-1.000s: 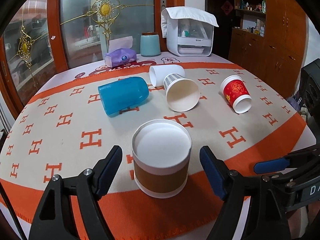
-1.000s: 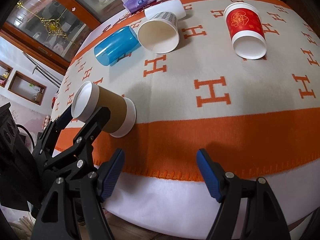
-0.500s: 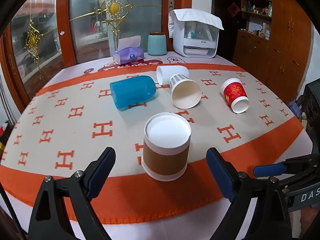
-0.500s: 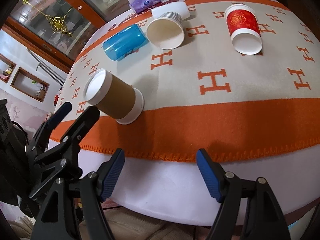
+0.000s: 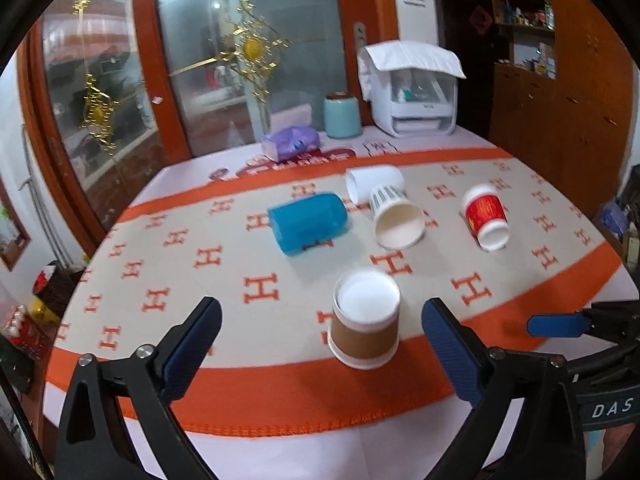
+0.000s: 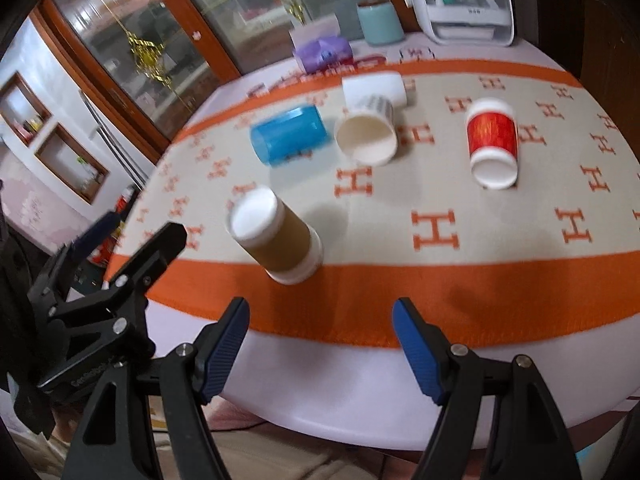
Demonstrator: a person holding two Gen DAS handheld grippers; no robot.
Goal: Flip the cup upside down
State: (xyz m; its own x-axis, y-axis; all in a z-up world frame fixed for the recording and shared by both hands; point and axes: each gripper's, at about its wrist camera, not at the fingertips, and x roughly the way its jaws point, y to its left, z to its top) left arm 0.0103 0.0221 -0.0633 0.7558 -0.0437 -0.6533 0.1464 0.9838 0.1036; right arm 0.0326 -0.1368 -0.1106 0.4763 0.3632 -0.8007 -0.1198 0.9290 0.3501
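Note:
A brown paper cup (image 5: 365, 318) stands upside down on the orange-bordered tablecloth near the table's front edge, white base up; it also shows in the right wrist view (image 6: 278, 242). My left gripper (image 5: 320, 348) is open and empty, pulled back in front of the cup, which is apart from both fingers. My right gripper (image 6: 320, 344) is open and empty, off the table's front edge. A blue cup (image 5: 308, 222), a white checked cup (image 5: 394, 216), a plain white cup (image 5: 374, 182) and a red cup (image 5: 486, 216) lie on their sides further back.
A purple tissue pack (image 5: 290, 144), a teal canister (image 5: 342, 116) and a white covered appliance (image 5: 414, 92) stand at the table's far edge. Glass cabinet doors are behind the table, wooden cabinets to the right. The left gripper also shows in the right wrist view (image 6: 100, 280).
Both grippers have drawn back and up from the table. The brown cup stays standing upside down and now looks smaller and farther from my left fingers.

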